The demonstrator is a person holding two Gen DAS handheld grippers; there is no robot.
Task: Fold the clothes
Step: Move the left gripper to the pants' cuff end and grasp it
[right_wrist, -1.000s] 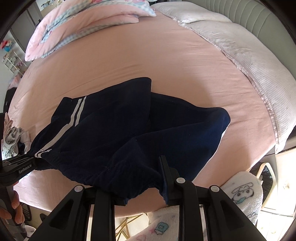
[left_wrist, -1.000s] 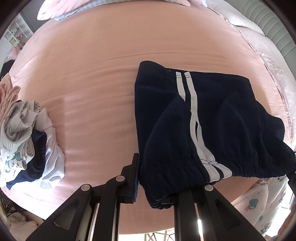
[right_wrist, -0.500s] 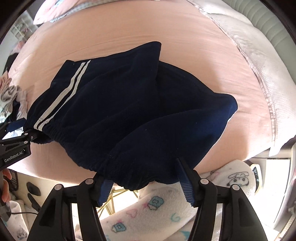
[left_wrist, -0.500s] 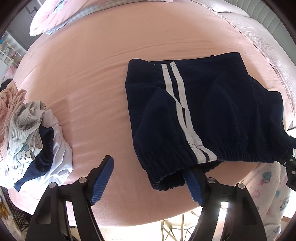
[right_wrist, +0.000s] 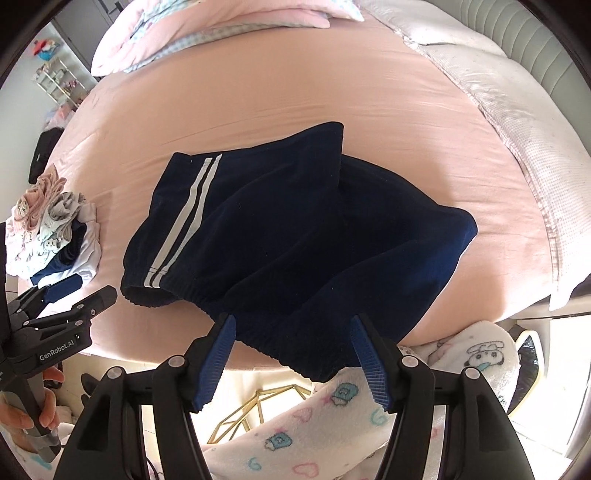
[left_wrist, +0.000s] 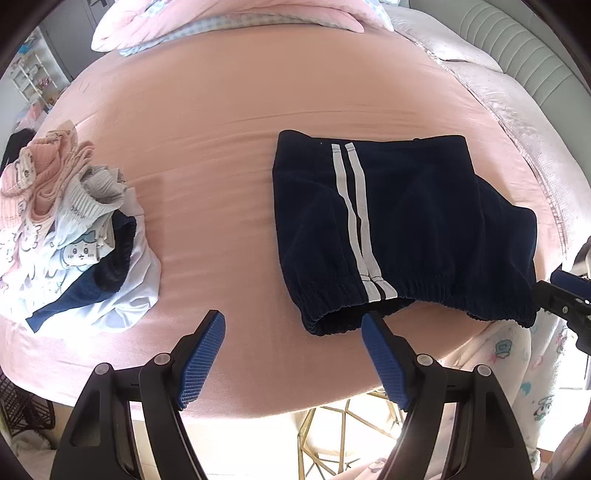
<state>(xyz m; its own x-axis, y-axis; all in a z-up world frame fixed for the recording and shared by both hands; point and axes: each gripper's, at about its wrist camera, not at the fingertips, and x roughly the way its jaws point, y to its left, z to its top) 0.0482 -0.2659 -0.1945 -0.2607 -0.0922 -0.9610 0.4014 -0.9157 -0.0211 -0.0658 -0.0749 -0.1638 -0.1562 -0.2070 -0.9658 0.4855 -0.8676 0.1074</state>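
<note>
A pair of dark navy fleece trousers with two white side stripes (left_wrist: 402, 236) lies folded on the pink bedsheet (left_wrist: 229, 110), close to the near edge of the bed, its elasticated cuffs facing the cameras and one dark corner drooping slightly over the edge in the right wrist view. The left gripper (left_wrist: 293, 354) hovers just short of the striped cuff with its blue ribbed pads (left_wrist: 201, 358) spread wide apart and nothing between them; the right pad tip sits just beside the cuff, and whether it touches cannot be told. The right gripper (right_wrist: 293, 350) is likewise spread wide with nothing gripped, its pads (right_wrist: 218, 354) framing the lower hem of the trousers (right_wrist: 295, 236) from the bed edge. In the right wrist view the left gripper's black body (right_wrist: 55, 332) shows at the left edge, held by a hand (right_wrist: 33, 410). A loose pile of pale pink, white and blue clothes (left_wrist: 70, 236) rests on the sheet well to the left of the trousers. A pink quilt (right_wrist: 221, 29) is bunched at the far side of the bed, and a white fleece garment with cartoon prints (right_wrist: 332, 424) covers the person's legs below the bed edge
</note>
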